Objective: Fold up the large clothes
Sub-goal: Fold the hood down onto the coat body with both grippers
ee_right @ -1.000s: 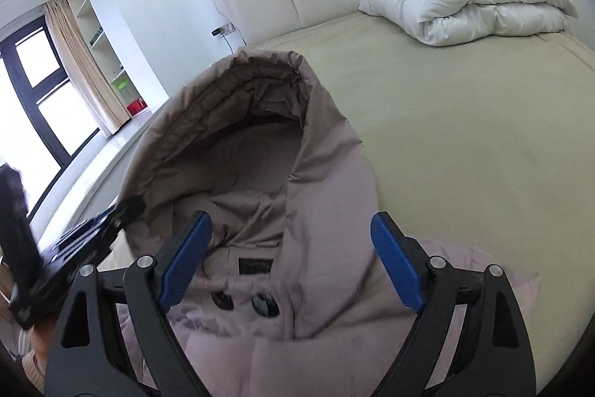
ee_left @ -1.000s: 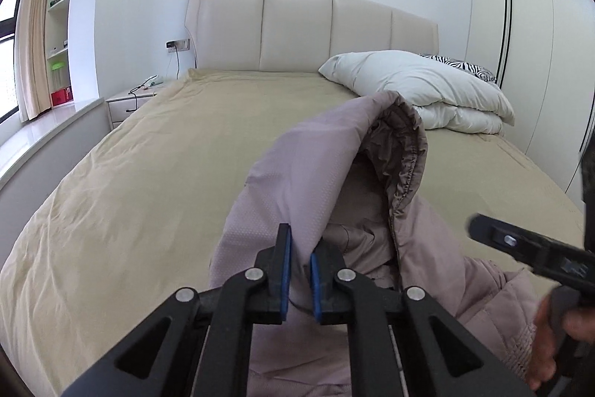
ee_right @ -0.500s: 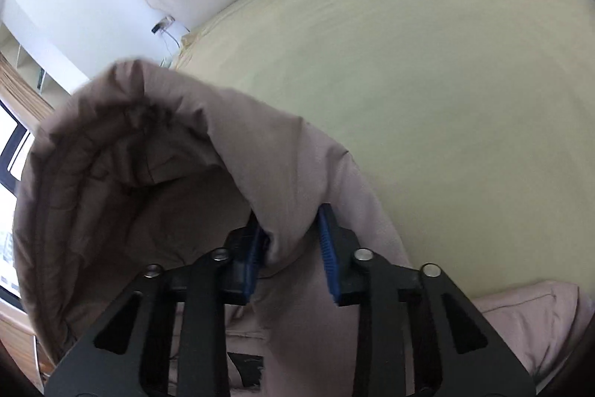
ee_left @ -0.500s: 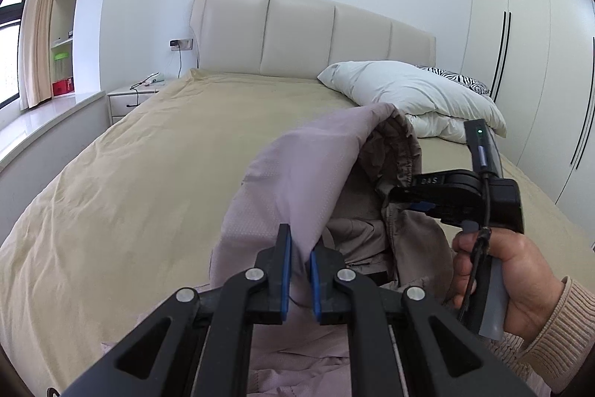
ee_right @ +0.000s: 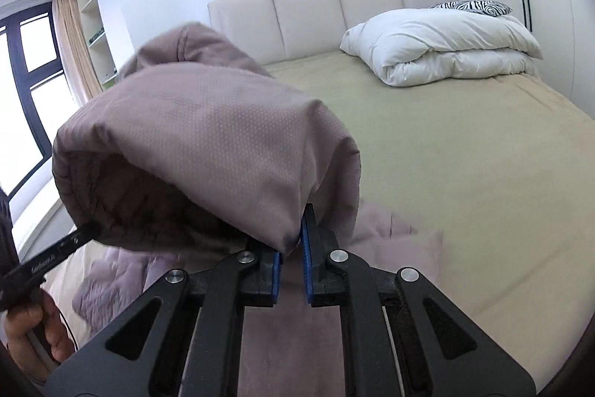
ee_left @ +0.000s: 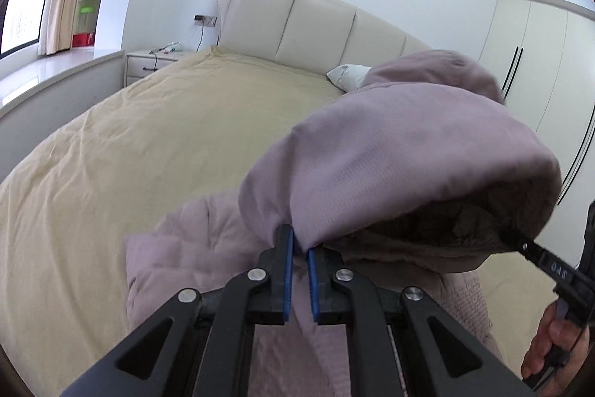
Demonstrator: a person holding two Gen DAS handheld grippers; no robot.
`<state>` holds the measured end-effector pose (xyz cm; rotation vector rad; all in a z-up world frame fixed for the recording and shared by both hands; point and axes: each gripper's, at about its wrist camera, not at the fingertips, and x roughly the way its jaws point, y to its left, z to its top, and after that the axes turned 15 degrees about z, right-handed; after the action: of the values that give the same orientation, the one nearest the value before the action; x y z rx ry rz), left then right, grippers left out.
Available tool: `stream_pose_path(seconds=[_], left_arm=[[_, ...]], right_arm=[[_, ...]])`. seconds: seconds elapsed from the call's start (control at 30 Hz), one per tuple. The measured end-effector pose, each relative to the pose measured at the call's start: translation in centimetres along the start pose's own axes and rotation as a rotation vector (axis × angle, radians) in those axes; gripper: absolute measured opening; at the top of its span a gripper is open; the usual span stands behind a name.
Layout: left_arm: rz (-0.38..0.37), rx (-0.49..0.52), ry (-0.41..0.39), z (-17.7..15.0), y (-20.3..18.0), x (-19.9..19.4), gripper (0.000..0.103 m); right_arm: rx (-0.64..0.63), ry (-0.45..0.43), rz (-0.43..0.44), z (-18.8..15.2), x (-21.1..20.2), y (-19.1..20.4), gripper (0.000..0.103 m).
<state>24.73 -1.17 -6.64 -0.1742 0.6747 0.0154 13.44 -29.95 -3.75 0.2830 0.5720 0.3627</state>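
Note:
A mauve hooded puffer jacket (ee_left: 401, 151) is lifted by its hood above the tan bed (ee_left: 148, 144). My left gripper (ee_left: 299, 250) is shut on the hood's left edge. My right gripper (ee_right: 292, 240) is shut on the hood's right edge (ee_right: 223, 144). The hood opening sags between the two grippers. The quilted jacket body (ee_left: 186, 248) hangs down and rests on the bed below; it also shows in the right wrist view (ee_right: 390, 229). The right gripper's finger shows in the left wrist view (ee_left: 535, 252), the left one in the right wrist view (ee_right: 55, 255).
A folded white duvet (ee_right: 446, 47) and a zebra pillow (ee_right: 472, 6) lie at the head of the bed by the cream headboard (ee_right: 334, 6). A nightstand (ee_left: 152, 62) and window ledge (ee_left: 55, 69) stand at the left. Wardrobe doors (ee_left: 539, 62) stand on the right.
The right gripper has closed on the hood's right edge. Both grippers have lifted the hood and spread it apart, so the hood now stretches between them.

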Motion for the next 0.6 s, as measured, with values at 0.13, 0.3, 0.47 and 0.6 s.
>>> stream_pose_path(seconds=[0.13,0.3,0.47,0.6], left_arm=[[0.032,-0.050,0.103,-4.6,2.2,-1.2,0.009],[0.063,-0.105,0.172,-7.7,5.2,-4.0,0.009],[-0.003,-0.054,0.057,-3.8,3.4,-7.3,0.009],[-0.076,0.076,-0.046,0.4,-1.2,-7.5,0.041]], right_arm=[[0.034,0.085,0.008,-7.4,-3.5,0.1,0.009],[0.184,0.166,-0.026,-13.0,-6.4,-1.9,0.009],[0.259,0.023,0.022,-10.6,-10.8,-2.3,0.009],[0.134,-0.031,0.082,-5.3,-9.9,0.3,0.010]])
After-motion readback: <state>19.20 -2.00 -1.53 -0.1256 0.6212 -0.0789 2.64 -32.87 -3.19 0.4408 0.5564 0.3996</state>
